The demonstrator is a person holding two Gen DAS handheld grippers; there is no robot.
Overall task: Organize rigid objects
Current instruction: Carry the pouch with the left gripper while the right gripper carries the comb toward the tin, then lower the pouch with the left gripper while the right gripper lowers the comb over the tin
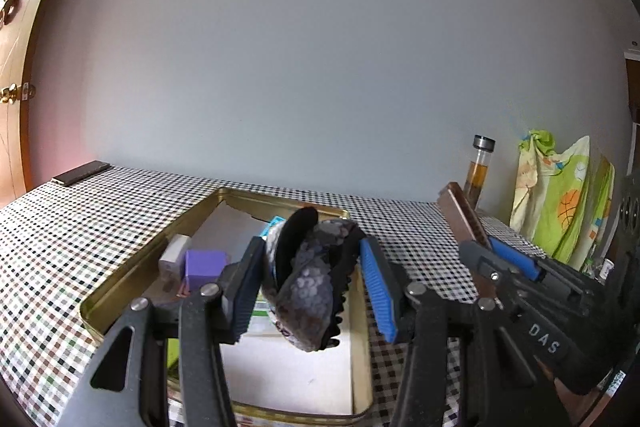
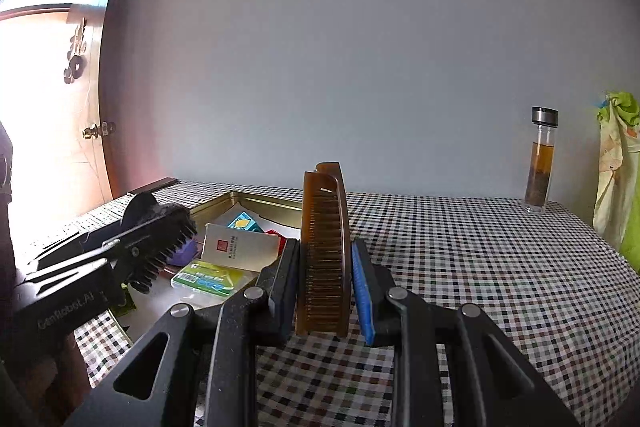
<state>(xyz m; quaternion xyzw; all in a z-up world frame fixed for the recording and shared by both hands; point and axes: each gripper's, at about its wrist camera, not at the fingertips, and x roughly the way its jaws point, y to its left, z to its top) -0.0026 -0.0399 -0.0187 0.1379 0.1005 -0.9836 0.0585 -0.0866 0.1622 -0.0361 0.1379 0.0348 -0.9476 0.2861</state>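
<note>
Left fingers (image 1: 312, 287) grip one hair claw (image 1: 316, 279); right fingers (image 2: 326, 291) grip one brown comb (image 2: 324, 255).

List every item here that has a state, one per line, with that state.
left gripper: shut on the hair claw clip, above the tin
hair claw clip: held, teeth pointing down
right gripper: shut on the brown comb
brown comb: held upright, off the table
gold tin: open, no lid on, small boxes inside
glass bottle: upright, capped, partly filled with amber liquid
door: cannot tell whether it is shut
</note>
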